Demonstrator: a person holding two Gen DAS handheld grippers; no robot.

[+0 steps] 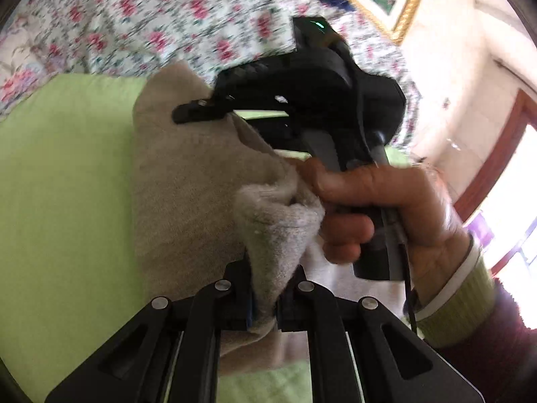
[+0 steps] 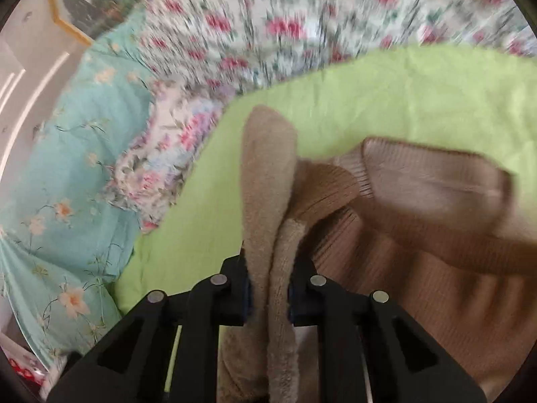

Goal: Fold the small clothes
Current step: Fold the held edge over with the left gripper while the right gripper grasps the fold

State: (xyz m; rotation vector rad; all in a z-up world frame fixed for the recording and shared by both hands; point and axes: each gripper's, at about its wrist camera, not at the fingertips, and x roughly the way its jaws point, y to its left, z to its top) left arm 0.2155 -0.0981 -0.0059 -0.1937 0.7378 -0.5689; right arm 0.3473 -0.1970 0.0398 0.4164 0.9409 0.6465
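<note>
**Two grippers pinch a fleecy beige garment over a green sheet**

In the left wrist view, the left gripper (image 1: 263,302) sits at the bottom centre of the frame, its fingers drawn close together and pinching a bunched fold of the fleecy beige garment (image 1: 188,174). The cloth spreads from there up through the middle of the frame, lying on the lime-green sheet (image 1: 63,174) that fills the left side. Just right of centre, a person's hand (image 1: 379,208), with a ribbed green cuff (image 1: 459,299) at the wrist, grips the handle of the right gripper, whose black body crosses the upper middle of the frame above the cloth. A floral bedspread (image 1: 161,16) covers the top of the frame, and a gilt picture frame (image 1: 407,10) shows at upper right. The view is blurred.

In the right wrist view, the right gripper (image 2: 268,302) at the bottom centre has its fingers closed on two thick layers of the same fleecy garment (image 2: 268,181), which rises as a narrow strip to the middle of the frame. Beside it, filling the lower right, lies a ribbed brown knit garment (image 2: 436,235), touching the fleecy piece. Both rest on the green sheet (image 2: 419,94). A turquoise flowered quilt (image 2: 67,174) fills the left of the frame, with the floral bedspread (image 2: 285,16) across the top.
</note>
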